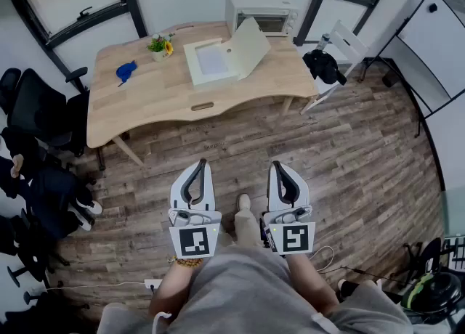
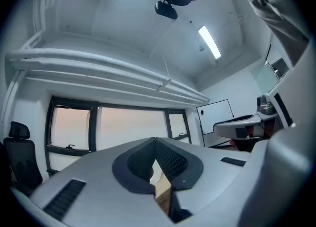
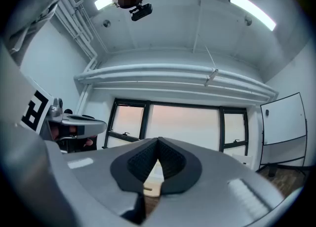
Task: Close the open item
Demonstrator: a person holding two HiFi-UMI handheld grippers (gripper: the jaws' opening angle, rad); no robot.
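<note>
A shallow cream box (image 1: 211,63) lies on the wooden table (image 1: 174,96) with its lid (image 1: 249,47) standing open, tilted up to the right. My left gripper (image 1: 200,162) and right gripper (image 1: 277,165) hang side by side over the floor, well short of the table, both shut with nothing between the jaws. In the left gripper view the left gripper (image 2: 154,139) points up at the windows and ceiling. The right gripper (image 3: 158,139) looks the same way, and a sliver of the table shows through the gap under each pair of pads.
On the table are a white toaster oven (image 1: 261,13) at the back, a small potted plant (image 1: 160,46) and a blue object (image 1: 126,71). A white chair with a black bag (image 1: 325,66) stands at the table's right end. Black office chairs (image 1: 33,100) crowd the left. Wooden floor (image 1: 349,158) lies between me and the table.
</note>
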